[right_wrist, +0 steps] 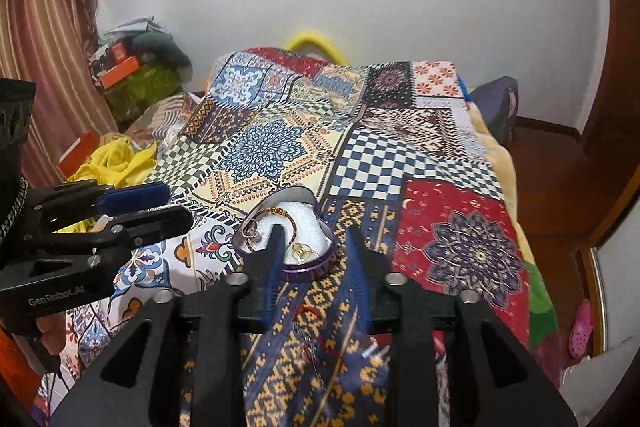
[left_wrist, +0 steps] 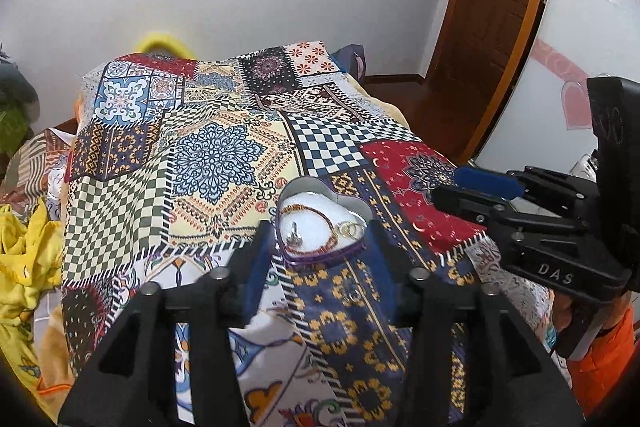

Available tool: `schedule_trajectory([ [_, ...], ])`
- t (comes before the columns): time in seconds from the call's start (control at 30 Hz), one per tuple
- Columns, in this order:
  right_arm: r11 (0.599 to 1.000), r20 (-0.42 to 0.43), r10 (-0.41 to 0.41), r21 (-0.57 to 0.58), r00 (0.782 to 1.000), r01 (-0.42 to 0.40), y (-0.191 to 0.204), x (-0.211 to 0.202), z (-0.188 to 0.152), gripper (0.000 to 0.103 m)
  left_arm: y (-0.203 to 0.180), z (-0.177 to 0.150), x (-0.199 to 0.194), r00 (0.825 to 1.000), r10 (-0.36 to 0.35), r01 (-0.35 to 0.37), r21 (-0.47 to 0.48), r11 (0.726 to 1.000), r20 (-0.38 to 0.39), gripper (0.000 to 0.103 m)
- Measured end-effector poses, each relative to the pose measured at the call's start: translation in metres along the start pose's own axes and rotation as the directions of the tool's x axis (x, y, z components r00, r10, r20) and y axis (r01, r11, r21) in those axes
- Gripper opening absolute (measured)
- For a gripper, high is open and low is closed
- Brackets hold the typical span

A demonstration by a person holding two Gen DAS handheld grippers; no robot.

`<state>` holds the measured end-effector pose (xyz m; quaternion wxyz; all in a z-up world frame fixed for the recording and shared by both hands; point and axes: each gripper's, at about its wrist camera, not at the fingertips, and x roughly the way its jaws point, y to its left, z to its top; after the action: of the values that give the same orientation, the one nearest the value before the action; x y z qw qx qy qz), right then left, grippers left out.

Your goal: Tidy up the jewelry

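At the centre of both wrist views sits your heart-shaped tin on the patchwork bedspread, white padding inside – a beaded bracelet, a silver ring and gold rings lie on it. Your left gripper frames the tin from the lower middle, jaws apart, nothing clamped. Your right gripper does likewise – jaws apart, empty, 1 finger crossing in front of the tin. Loose pieces, too blurred to name, lie on the cloth between the right fingers.
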<state>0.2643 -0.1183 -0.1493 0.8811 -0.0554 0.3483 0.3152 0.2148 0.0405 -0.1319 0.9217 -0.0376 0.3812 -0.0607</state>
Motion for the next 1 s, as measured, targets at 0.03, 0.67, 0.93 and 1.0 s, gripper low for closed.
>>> schedule_trajectory([
  [0.03,1.000,0.004,-0.006,0.002,1.000,0.006,-0.001,-0.003,-0.002,0.035,-0.002,-0.002,-0.002,1.000,0.004,-0.003,0.004,1.000,-0.003,0.049],
  [0.67,0.996,-0.108,-0.053,0.068,0.993,0.060,-0.029,-0.004,-0.060,0.035,-0.008,-0.060,0.032,0.984,0.000,0.001,0.006,1.000,-0.176,0.049],
  [0.93,0.997,-0.153,-0.050,0.052,0.987,0.058,-0.028,0.007,-0.079,0.035,-0.016,-0.069,0.061,0.971,-0.012,0.019,0.027,0.999,-0.240,0.049],
  [1.0,0.996,-0.155,-0.052,0.058,0.987,0.062,-0.031,0.010,-0.079,0.035,-0.019,-0.067,0.068,0.969,-0.016,0.024,0.031,0.999,-0.245,0.049],
])
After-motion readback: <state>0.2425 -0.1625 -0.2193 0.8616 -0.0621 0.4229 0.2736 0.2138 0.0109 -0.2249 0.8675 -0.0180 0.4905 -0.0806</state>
